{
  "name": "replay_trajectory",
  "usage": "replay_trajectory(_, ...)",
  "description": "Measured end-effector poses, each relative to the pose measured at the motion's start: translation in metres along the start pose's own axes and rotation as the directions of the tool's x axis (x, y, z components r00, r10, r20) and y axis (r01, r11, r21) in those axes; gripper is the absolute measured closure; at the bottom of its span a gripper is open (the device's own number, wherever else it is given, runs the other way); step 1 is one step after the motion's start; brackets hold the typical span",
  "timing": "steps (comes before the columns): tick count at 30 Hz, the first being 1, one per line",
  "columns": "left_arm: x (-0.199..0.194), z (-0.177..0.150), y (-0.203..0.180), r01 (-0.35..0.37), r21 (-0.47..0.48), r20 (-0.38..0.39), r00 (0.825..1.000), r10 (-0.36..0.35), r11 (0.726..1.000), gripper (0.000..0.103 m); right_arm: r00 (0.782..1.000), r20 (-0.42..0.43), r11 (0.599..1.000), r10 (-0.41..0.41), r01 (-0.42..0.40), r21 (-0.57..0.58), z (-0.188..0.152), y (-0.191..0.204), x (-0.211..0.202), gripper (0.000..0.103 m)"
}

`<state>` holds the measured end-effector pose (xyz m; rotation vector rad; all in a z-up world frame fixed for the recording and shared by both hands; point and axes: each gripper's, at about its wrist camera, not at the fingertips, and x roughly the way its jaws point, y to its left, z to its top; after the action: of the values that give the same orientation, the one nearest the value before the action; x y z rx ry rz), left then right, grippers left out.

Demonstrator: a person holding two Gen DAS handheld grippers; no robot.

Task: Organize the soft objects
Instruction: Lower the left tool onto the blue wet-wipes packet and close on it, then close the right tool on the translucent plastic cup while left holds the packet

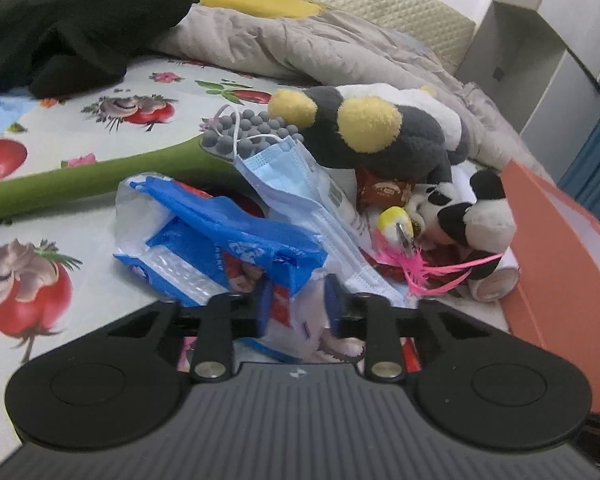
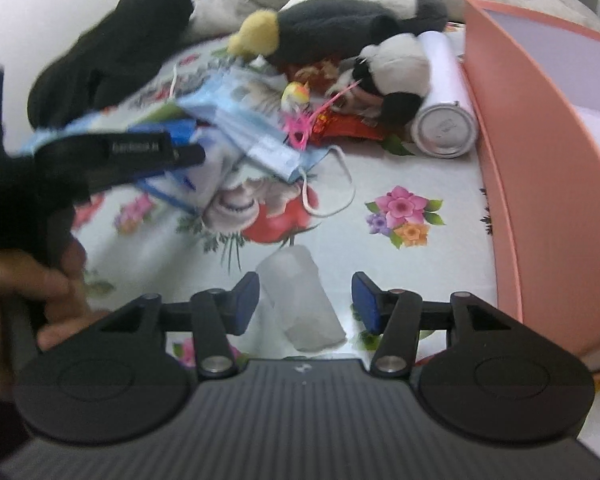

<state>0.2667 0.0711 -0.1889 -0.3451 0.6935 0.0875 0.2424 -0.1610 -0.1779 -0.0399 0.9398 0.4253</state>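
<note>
A bed covered with a white sheet (image 2: pixel 400 152) printed with tomatoes and flowers holds a heap of soft things and clutter. From the left wrist camera, the left gripper (image 1: pixel 300 308) points down at a crumpled blue and white plastic packet (image 1: pixel 220 248); its blue-padded jaws stand narrow, with a fold of the packet lying between them, though whether the pads press it cannot be told. Just beyond the packet lie pale blue face masks (image 1: pixel 300 184), and behind them a dark grey and white plush toy (image 1: pixel 380 128) with yellow feet. A small panda plush (image 1: pixel 464 216) rests to the right, touching a white cylinder. A yellow-headed toy with pink feathers (image 1: pixel 412 256) sits in front of the panda. An orange box (image 1: pixel 560 272) stands at the right edge. From the right wrist camera, the right gripper (image 2: pixel 306 300) hovers with its jaws moderately wide on either side of a translucent frosted piece (image 2: pixel 300 300) lying on the sheet, the pads apart from it. A person's hand (image 2: pixel 28 288) appears at the left, blurred
</note>
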Motion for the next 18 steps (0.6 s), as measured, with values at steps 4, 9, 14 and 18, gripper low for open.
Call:
replay_trajectory(4,-0.006,-0.001,0.003,0.025,0.005,-0.002,1.000,-0.025,1.000,0.095,1.000,-0.011,0.999,-0.004,0.003,-0.040,-0.003,0.003,0.003,0.065)
replay_trajectory(9,-0.028,-0.007,0.009,0.074,0.003,-0.015,0.997,-0.074,0.997,0.097,1.000,-0.005,0.999,-0.005,0.005,-0.037,-0.005,0.006,-0.006,0.080)
replay_trajectory(14,-0.063,-0.019,0.009,0.143,0.011,-0.034,0.989,-0.143,0.990,0.097,1.000,0.004,1.000,-0.013,0.013,-0.016,-0.012,0.008,-0.019,0.082)
replay_trajectory(18,-0.090,-0.031,0.006,0.200,0.040,-0.070,0.978,-0.197,0.979,0.097,1.000,0.015,1.000,-0.023,0.023,0.003,-0.021,0.010,-0.034,0.082)
